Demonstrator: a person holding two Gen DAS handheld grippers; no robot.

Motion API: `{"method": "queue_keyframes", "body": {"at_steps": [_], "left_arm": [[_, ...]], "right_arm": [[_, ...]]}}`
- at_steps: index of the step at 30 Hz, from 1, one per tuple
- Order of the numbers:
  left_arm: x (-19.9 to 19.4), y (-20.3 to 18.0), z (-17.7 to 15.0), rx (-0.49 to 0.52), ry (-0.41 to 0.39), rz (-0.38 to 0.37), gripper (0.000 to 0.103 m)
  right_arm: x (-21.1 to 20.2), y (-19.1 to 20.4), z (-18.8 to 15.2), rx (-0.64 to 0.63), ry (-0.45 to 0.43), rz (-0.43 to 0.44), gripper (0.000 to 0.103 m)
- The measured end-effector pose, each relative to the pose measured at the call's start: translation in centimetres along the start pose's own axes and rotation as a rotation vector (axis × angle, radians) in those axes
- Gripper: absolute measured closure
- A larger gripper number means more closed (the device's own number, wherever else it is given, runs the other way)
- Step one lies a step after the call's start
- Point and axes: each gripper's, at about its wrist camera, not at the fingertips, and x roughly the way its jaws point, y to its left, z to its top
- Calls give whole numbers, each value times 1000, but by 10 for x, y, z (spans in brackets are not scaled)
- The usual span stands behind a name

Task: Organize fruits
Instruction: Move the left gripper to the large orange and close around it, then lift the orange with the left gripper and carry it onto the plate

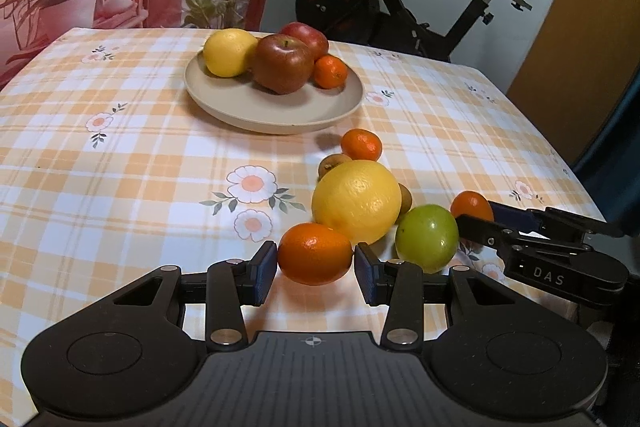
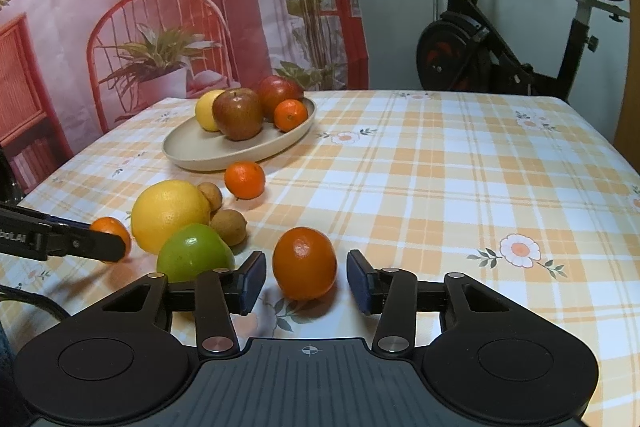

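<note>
Left wrist view: left gripper (image 1: 315, 263) has its fingers (image 1: 264, 267) spread either side of an orange (image 1: 315, 253); the pads look touching or nearly so, cannot tell if it is clamped. Just behind it sit a large yellow citrus (image 1: 356, 202) and a green apple (image 1: 426, 237), and behind those two kiwis (image 1: 333, 163) and a mandarin (image 1: 361, 144). A beige plate (image 1: 276, 107) toward the far edge of the counter (image 1: 120, 155) holds a lemon-yellow fruit (image 1: 228, 53), two red apples (image 1: 282, 63) and a small mandarin (image 1: 330, 71). The right gripper (image 1: 478, 217) comes in from the right edge around another orange (image 1: 472, 206).

Right wrist view: right gripper (image 2: 306, 277), fingers (image 2: 252, 279) wide open with clear gaps either side of its orange (image 2: 305, 263), which rests on the checked cloth at the near edge. The green apple (image 2: 195, 254), yellow citrus (image 2: 170, 215), kiwis (image 2: 229, 226) and mandarin (image 2: 245, 179) cluster left of it; the plate (image 2: 240, 147) is beyond, toward the far left corner. The left gripper (image 2: 120, 241) enters from the left at its orange (image 2: 109, 227).
</note>
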Motion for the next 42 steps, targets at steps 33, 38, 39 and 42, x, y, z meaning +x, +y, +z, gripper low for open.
{"method": "queue_keyframes", "body": {"at_steps": [33, 38, 39, 42], "left_arm": [[-13, 12, 12, -22, -73, 28, 58], [-19, 24, 33, -16, -130, 66, 58], [-20, 26, 38, -13, -141, 71, 58], [-21, 31, 56, 5, -175, 83, 58]], "right_arm": [[0, -3, 3, 11, -21, 1, 71], [-6, -6, 14, 19, -57, 2, 71], [-5, -6, 17, 14, -61, 2, 71], [-2, -9, 29, 4, -66, 1, 71]]}}
